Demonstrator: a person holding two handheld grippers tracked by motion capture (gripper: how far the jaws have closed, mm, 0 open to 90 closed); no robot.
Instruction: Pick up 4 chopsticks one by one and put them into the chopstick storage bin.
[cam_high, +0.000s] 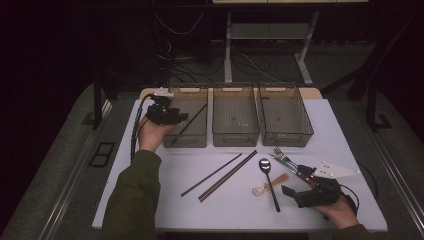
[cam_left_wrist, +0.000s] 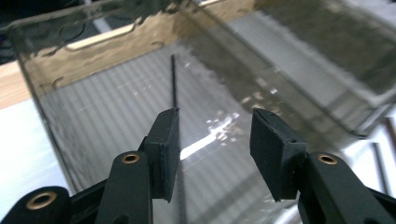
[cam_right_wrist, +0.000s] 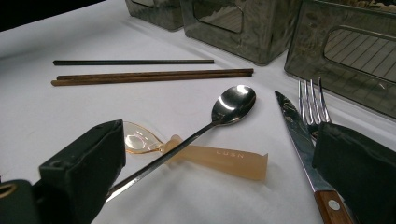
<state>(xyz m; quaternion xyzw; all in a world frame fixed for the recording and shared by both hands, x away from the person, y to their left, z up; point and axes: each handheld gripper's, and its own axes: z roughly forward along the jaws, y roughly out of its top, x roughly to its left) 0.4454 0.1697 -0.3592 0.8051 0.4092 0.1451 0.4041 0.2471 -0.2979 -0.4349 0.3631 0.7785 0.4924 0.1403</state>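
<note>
One black chopstick (cam_high: 192, 120) lies in the left bin (cam_high: 186, 138), pointing toward 1 o'clock, just beside the half-open left gripper (cam_high: 176, 116); the right gripper (cam_high: 295, 180) gapes over the counter (cam_high: 165, 175).

A white desk (cam_high: 150, 200) carries everything here, its wooden back edge showing behind three smoky see-through bins (cam_high: 235, 122) that stand side by side along the far side. In front of them, near the middle, a single dark chopstick (cam_high: 211, 174) lies slanted, just beside a brown pair of chopsticks (cam_high: 228, 175). Toward the right lie a steel spoon (cam_high: 269, 182), crossing over an amber plastic spoon (cam_high: 270, 185), then a fork (cam_high: 281, 155) and a wooden-handled knife (cam_high: 292, 167) close together.
</note>
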